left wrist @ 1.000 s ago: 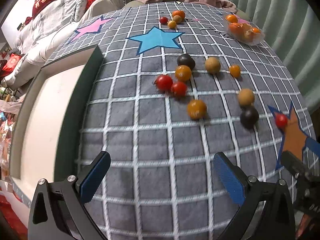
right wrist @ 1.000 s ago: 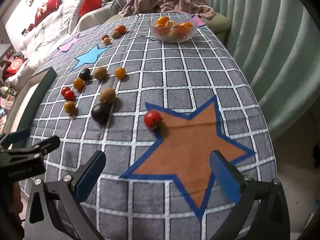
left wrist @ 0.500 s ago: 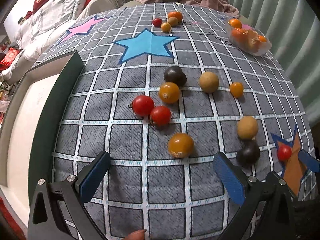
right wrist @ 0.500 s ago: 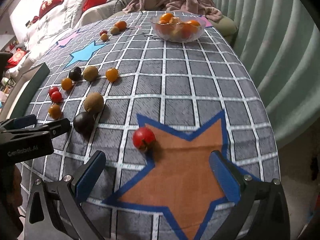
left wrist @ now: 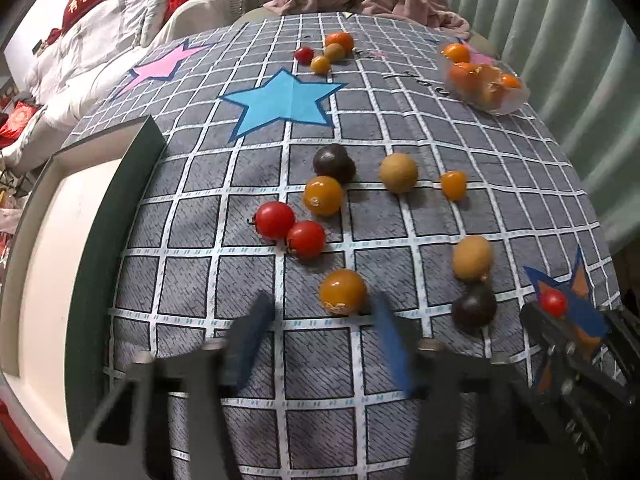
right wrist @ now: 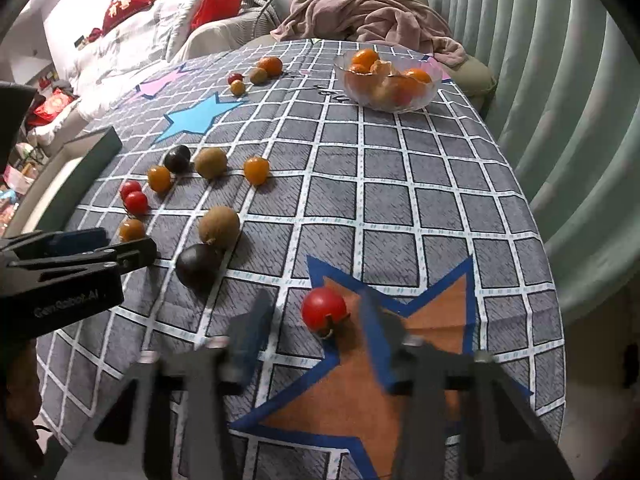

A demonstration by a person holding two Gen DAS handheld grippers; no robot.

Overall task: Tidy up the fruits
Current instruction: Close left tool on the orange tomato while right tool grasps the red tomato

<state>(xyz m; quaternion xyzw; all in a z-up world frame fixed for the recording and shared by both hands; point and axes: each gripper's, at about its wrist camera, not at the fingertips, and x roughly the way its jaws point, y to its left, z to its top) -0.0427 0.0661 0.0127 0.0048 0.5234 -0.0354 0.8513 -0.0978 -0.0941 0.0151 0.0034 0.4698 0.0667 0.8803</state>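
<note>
Fruits lie scattered on the checked cloth. An orange tomato now sits between the left gripper fingers, a red tomato between the right gripper fingers; both pairs have narrowed, still apart. Bare cloth lies toward the bowl.

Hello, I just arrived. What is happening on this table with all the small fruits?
A person holds two hand-held grippers over a grey checked tablecloth scattered with small fruits. The left hand-held gripper, open, frames a small orange-yellow tomato. The right hand-held gripper, also open, frames a small red cherry tomato at the edge of the orange star. Neither fruit is gripped yet. A clear glass bowl at the far side already holds orange fruits.
</note>
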